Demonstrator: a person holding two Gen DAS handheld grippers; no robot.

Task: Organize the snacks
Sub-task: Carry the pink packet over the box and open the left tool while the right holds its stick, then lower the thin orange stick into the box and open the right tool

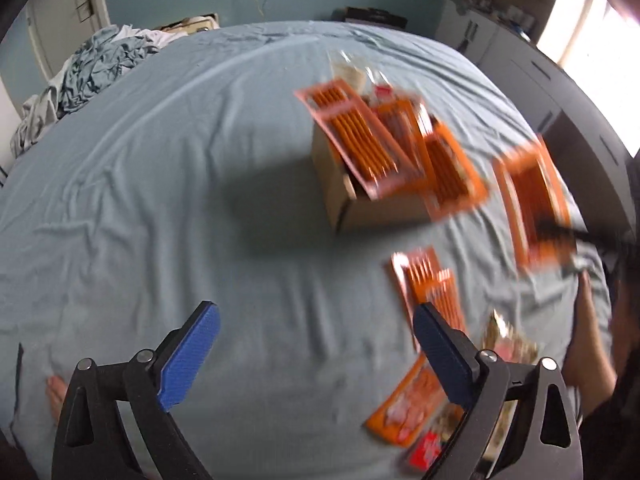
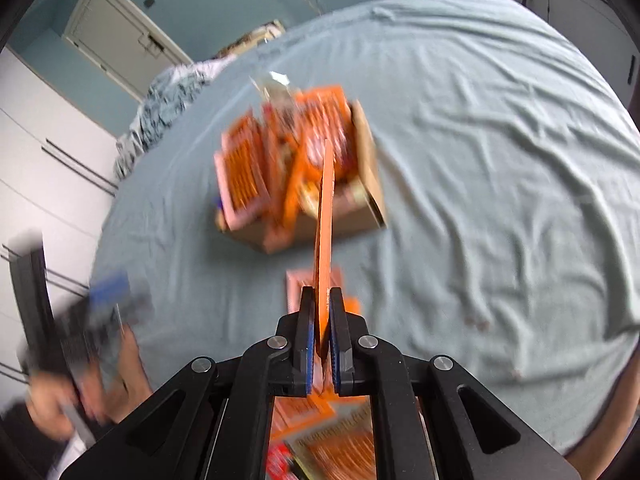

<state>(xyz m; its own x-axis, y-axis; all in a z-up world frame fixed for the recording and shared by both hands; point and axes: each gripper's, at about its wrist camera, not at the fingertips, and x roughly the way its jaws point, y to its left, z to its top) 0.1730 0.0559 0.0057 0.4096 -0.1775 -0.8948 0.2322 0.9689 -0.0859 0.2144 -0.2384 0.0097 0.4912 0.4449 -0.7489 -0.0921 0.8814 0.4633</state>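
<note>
Gaping empty left tool [image 1: 316,354], right tool [image 2: 321,312] pinching orange packet [image 2: 325,216], wrinkled blue bedsheet [image 2: 480,160], teal walls [image 2: 208,4]

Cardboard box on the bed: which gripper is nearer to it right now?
Right, as far as I can judge. The right gripper holds an orange snack pack whose tip reaches over the cardboard box. The left gripper, open and empty, hangs back over bare sheet.

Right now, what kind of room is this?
Most likely a bedroom: the snacks sit on a bed with a light blue sheet, crumpled bedding is piled at its far corner, and a panelled door stands behind.
</note>
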